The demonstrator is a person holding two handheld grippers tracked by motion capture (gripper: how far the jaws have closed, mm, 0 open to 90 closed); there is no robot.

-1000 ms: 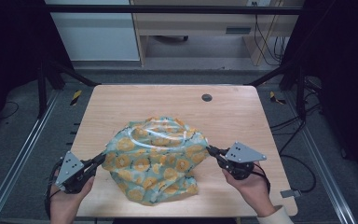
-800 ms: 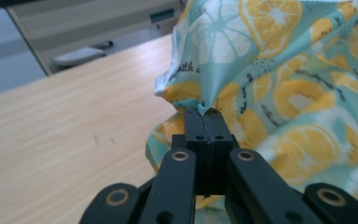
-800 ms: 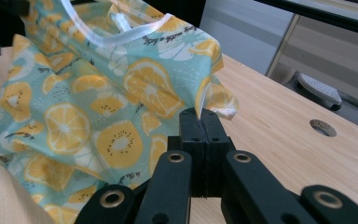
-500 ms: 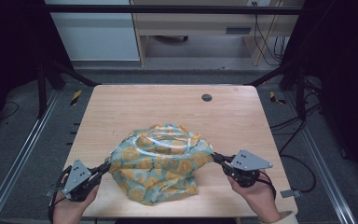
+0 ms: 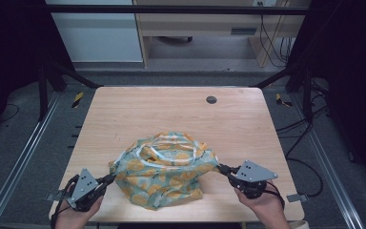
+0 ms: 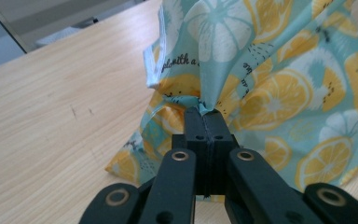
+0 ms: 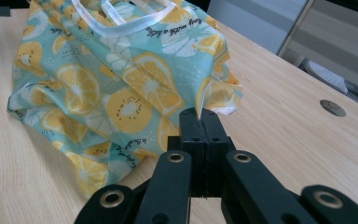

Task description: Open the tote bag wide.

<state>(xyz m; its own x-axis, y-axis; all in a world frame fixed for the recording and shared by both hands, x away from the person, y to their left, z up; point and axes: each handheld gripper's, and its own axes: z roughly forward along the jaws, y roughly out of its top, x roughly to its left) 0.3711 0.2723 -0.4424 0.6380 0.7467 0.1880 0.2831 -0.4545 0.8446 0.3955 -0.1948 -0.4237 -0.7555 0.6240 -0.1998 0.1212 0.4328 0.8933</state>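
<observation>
A teal cloth bag (image 5: 164,169) printed with orange and lemon slices lies crumpled on the front half of the wooden table (image 5: 138,112). Its white straps (image 5: 169,147) rest on top. At the bag's left end, my left gripper (image 5: 110,178) is shut on a pinch of the fabric (image 6: 204,108). My right gripper (image 5: 220,168) is shut on the bag's right corner (image 7: 200,109). The cloth (image 7: 121,88) is stretched between the two grippers. The person's hands hold both grippers near the table's front edge.
A small dark round disc (image 5: 211,99) sits in the table at the back right, also seen as a disc (image 7: 333,108) in the right gripper view. Metal frame rails run along both sides of the table. Cables lie on the floor at right.
Both grippers have drawn the bag toward the front edge of the table and lowered it. The bag sits flatter and closer to the person than before.
</observation>
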